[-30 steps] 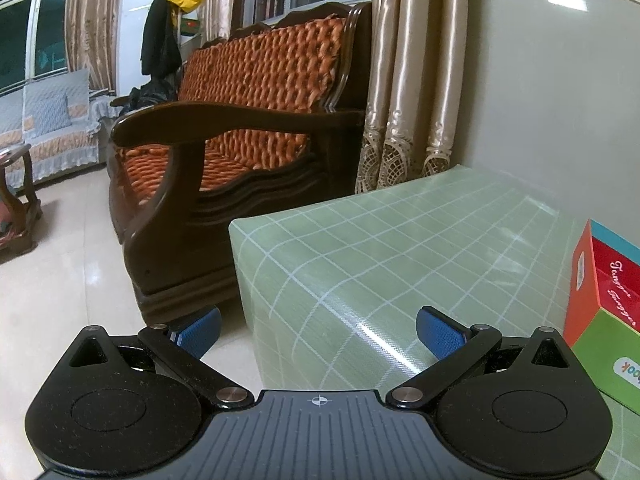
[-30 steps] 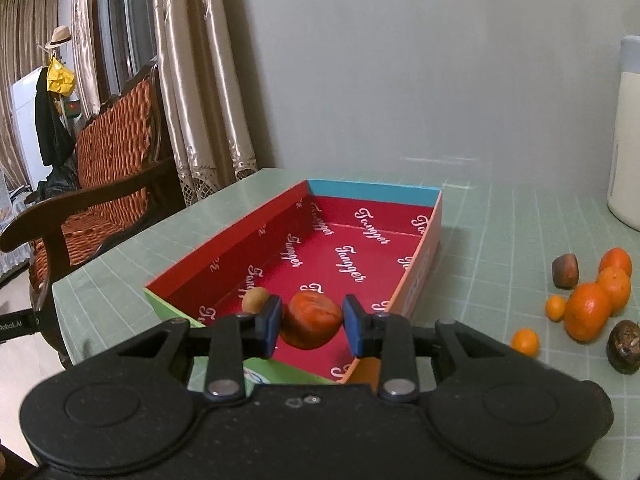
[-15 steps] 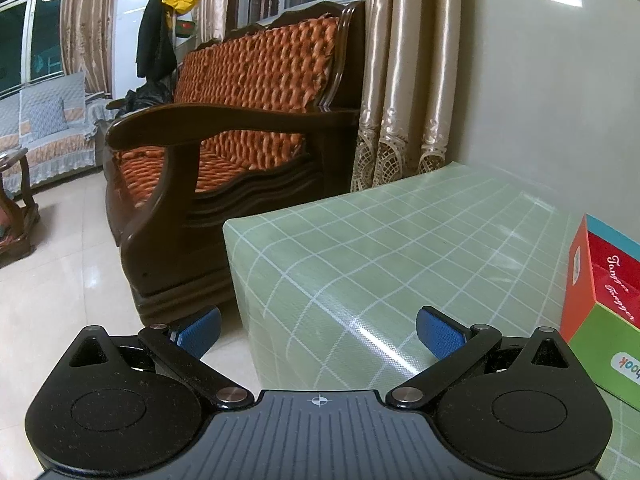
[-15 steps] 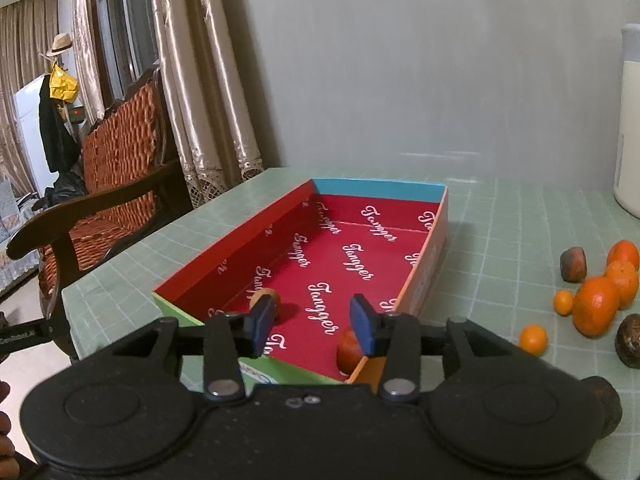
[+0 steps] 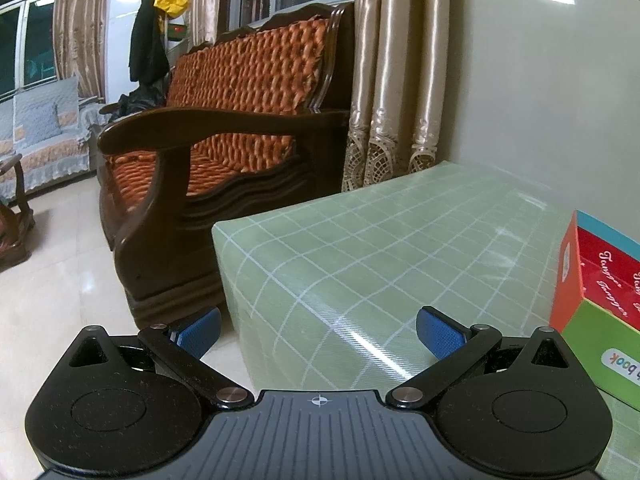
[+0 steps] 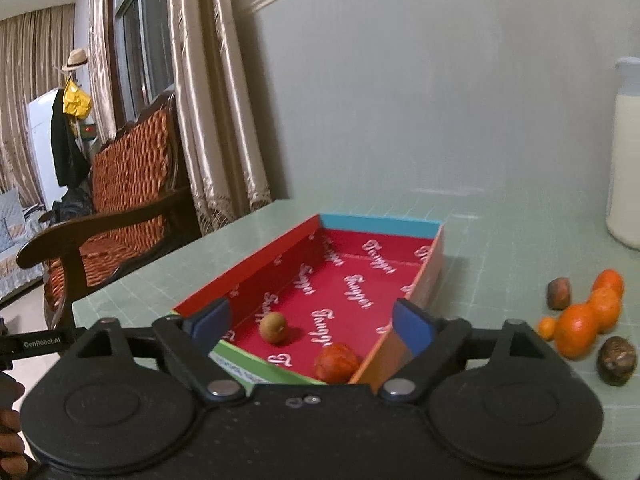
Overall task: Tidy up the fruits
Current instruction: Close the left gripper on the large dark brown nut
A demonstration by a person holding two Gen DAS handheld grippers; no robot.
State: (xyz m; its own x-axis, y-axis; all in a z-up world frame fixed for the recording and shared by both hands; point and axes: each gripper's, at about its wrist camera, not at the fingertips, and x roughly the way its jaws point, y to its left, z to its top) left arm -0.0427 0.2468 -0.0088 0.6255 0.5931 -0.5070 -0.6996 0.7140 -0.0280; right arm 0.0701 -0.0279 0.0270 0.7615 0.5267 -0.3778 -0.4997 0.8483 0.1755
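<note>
In the right wrist view a red cardboard box [image 6: 276,256] lies open on the green table. A red-orange fruit [image 6: 335,362] rests in its near right corner and a small tan fruit [image 6: 273,327] lies left of it. My right gripper [image 6: 310,322] is open and empty above the box's near end. Loose oranges [image 6: 576,330], small kumquats and brown fruits [image 6: 616,360] lie on the table to the right. My left gripper [image 5: 318,330] is open and empty over the table's left corner; the box's corner [image 5: 600,280] shows at its right.
A white bottle [image 6: 626,152] stands at the far right by the wall. A wooden sofa with orange cushions [image 5: 224,152] stands left of the table [image 5: 380,248], past its edge. Curtains hang behind. The wall runs along the table's far side.
My right gripper opened and let go of the red-orange fruit, which dropped into the box's near right corner. The gripper then rose and opened wider. The left gripper drifted slightly.
</note>
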